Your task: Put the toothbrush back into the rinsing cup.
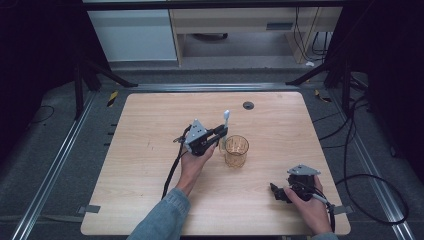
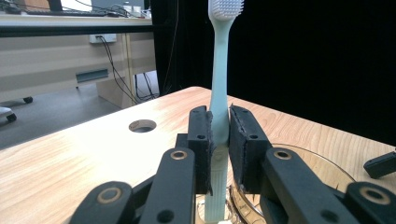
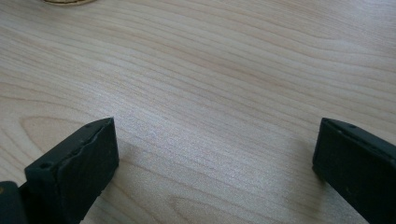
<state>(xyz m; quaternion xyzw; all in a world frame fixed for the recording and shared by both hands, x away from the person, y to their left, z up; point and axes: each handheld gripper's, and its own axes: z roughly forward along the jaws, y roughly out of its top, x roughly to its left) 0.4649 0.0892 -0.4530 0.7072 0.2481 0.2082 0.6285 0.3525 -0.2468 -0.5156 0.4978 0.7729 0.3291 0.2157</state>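
A pale blue-green toothbrush point(image 2: 218, 88) stands upright, bristle head up, clamped at mid-handle by my left gripper point(image 2: 219, 140). In the high view the toothbrush point(image 1: 226, 120) sticks up from the left gripper point(image 1: 220, 132) just left of an amber glass cup point(image 1: 236, 150) near the table's middle. The cup's rim point(image 2: 322, 163) shows right behind the left jaws. My right gripper point(image 1: 276, 192) rests low at the table's front right, jaws wide apart over bare wood point(image 3: 215, 154), holding nothing.
The light wooden table point(image 1: 150, 165) has a round cable hole point(image 1: 248, 105) near its far edge. Black cables trail over the floor at the right. A cabinet and desk legs stand beyond the table.
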